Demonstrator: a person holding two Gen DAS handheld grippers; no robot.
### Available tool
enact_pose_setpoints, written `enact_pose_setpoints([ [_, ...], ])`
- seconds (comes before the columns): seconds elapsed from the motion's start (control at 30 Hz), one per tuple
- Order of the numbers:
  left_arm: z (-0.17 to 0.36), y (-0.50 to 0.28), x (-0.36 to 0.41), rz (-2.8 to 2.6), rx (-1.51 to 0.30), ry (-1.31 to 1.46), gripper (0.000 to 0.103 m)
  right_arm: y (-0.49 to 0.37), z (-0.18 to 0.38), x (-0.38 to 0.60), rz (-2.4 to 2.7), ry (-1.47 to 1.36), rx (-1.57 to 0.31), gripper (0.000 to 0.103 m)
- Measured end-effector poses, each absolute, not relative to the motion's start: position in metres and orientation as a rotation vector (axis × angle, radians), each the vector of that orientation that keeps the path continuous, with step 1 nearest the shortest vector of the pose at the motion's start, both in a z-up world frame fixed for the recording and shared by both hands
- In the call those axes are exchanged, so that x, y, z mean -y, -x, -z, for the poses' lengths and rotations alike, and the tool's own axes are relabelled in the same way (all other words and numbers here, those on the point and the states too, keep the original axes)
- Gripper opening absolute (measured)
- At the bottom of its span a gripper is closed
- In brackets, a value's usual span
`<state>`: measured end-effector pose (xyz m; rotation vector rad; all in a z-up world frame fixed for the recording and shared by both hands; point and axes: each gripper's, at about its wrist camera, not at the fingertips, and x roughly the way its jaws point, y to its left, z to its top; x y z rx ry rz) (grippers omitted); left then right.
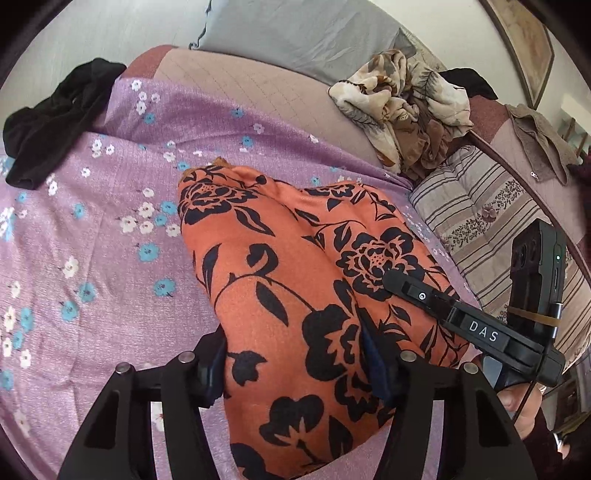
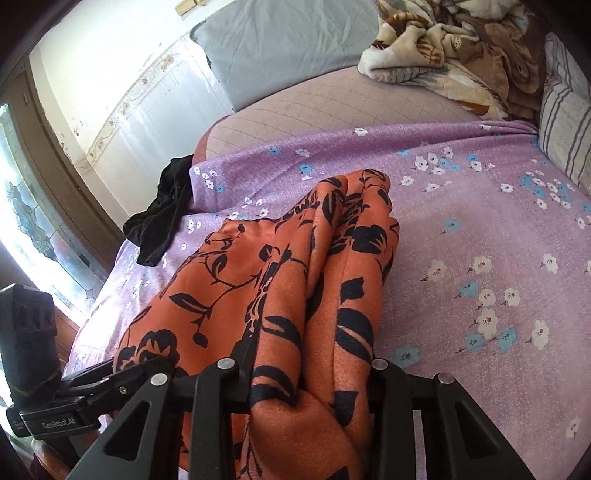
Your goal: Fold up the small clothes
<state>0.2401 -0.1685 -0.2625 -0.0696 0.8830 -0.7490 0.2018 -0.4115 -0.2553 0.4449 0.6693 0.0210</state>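
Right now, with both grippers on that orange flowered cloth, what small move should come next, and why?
Probably carry the near edge forward over the far end. Both the left gripper and right gripper pinch the orange cloth, which drapes bunched onto the purple sheet.

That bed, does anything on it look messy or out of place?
Yes. A black garment lies crumpled at the edge of the purple flowered sheet, and a brown-and-cream blanket sits bunched in a heap near the grey pillow. Nothing looks torn or spilled.
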Motion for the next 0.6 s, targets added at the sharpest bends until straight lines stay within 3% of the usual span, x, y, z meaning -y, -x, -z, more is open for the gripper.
enact_pose_setpoints([
  [0.33,0.235,-0.171,0.106,0.670,-0.795,-0.008,0.063,-0.145,0.235,0.344,-0.075,-0.456,-0.610,0.035],
  [0.53,0.279,-0.129,0.069,0.617,-0.923,-0.025,0.064,-0.111,0.260,0.308,-0.098,-0.506,-0.696,0.035],
  [0.6,0.300,-0.128,0.069,0.580,-1.011,-0.077,0.069,-0.104,0.280,0.295,-0.084,-0.488,-0.781,0.035],
])
